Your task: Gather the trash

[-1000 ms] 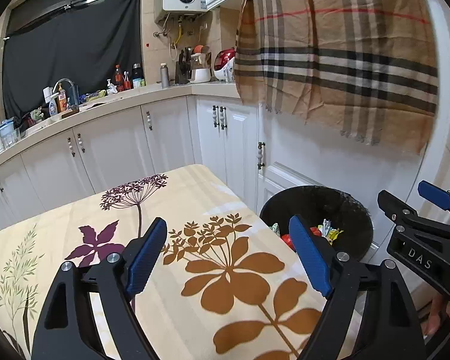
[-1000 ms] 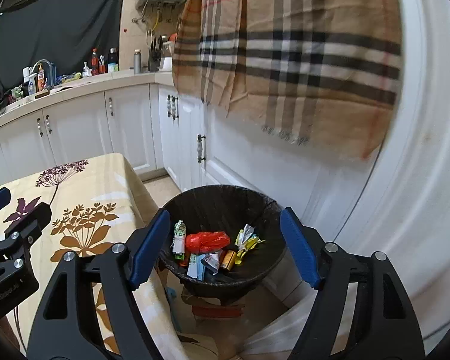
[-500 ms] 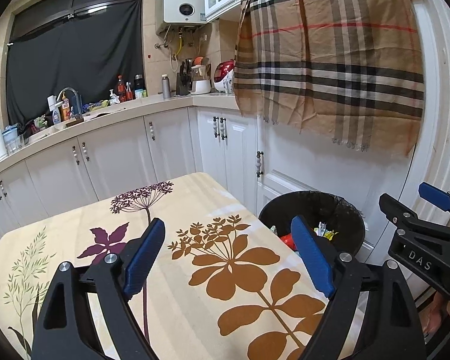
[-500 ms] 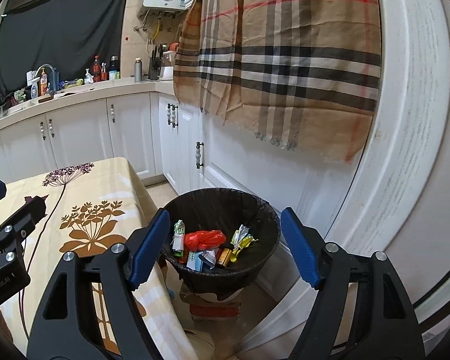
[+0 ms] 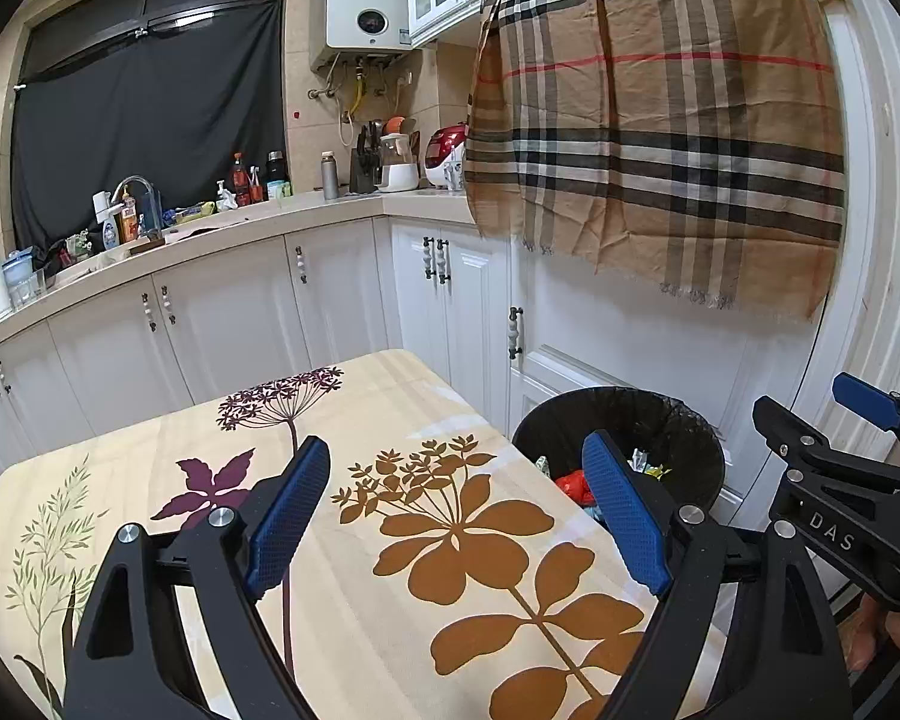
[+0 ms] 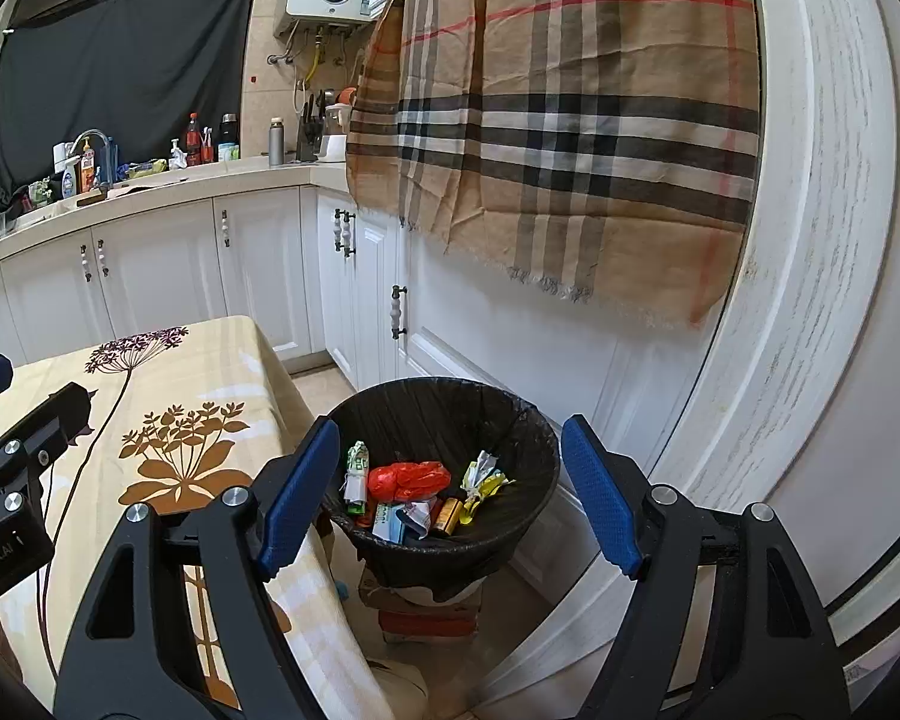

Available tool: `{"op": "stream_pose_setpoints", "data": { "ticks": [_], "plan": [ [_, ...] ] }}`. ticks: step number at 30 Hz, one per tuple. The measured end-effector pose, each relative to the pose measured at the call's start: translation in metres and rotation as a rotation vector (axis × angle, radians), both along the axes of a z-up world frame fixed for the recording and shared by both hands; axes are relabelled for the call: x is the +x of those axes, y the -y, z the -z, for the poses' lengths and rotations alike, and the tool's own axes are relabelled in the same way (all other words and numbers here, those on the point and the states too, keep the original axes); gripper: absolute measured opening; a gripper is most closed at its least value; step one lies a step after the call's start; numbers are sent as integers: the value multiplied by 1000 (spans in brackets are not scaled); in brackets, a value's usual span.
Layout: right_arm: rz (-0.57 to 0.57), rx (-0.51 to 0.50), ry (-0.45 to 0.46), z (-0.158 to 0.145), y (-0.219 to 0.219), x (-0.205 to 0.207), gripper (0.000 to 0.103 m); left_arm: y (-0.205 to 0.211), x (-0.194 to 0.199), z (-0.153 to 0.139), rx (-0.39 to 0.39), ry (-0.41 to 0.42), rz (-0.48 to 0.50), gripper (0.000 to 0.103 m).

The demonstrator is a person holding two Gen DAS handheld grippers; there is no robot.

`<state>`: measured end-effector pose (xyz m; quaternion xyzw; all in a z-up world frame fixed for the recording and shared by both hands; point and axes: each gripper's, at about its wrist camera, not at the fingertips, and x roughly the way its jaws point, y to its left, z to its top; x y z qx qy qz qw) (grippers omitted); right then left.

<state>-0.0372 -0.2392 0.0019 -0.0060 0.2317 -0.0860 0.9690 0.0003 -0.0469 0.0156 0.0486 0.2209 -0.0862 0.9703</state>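
Hovering above a kitchen table, both hand-held grippers stand wide and empty as the trash run appears to wind down. The left gripper (image 5: 456, 516) hangs over the floral tablecloth (image 5: 390, 420), its blue pads framing bare cloth only. The right gripper (image 6: 450, 495) points down at the black-lined trash bin (image 6: 510, 408), which stands just beside the table's edge and in front of the white cabinets (image 6: 258, 264). Compared with a second ago, both views have drawn back and risen slightly, so the bin sits lower and smaller and more of the plaid cloth (image 6: 570, 120) hanging on the door shows above it. The collected trash (image 6: 408, 477) lies at the bottom of the bin: a red crumpled bag, green and yellow wrappers, a small carton. No litter shows on the visible stretch of table, suggesting the task is finished or nearly so, though parts of the table lie out of view.
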Motion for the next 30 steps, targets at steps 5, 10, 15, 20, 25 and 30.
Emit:
{"op": "stream_pose_setpoints", "data": {
  "ticks": [5,10,15,20,25,30],
  "plan": [
    [2,0,1,0,0,1,74,1,0,0,-5,0,1,83],
    [3,0,2,0,1,0,74,1,0,0,-3,0,3,83],
    [3,0,2,0,1,1,74,2,0,-1,-6,0,1,83],
    [2,0,1,0,1,1,74,2,0,-1,-3,-1,3,83],
    [3,-1,3,0,1,0,74,1,0,-1,-7,-4,3,83],
    [3,-1,1,0,0,1,74,2,0,-1,-5,-1,1,83]
  ]
}}
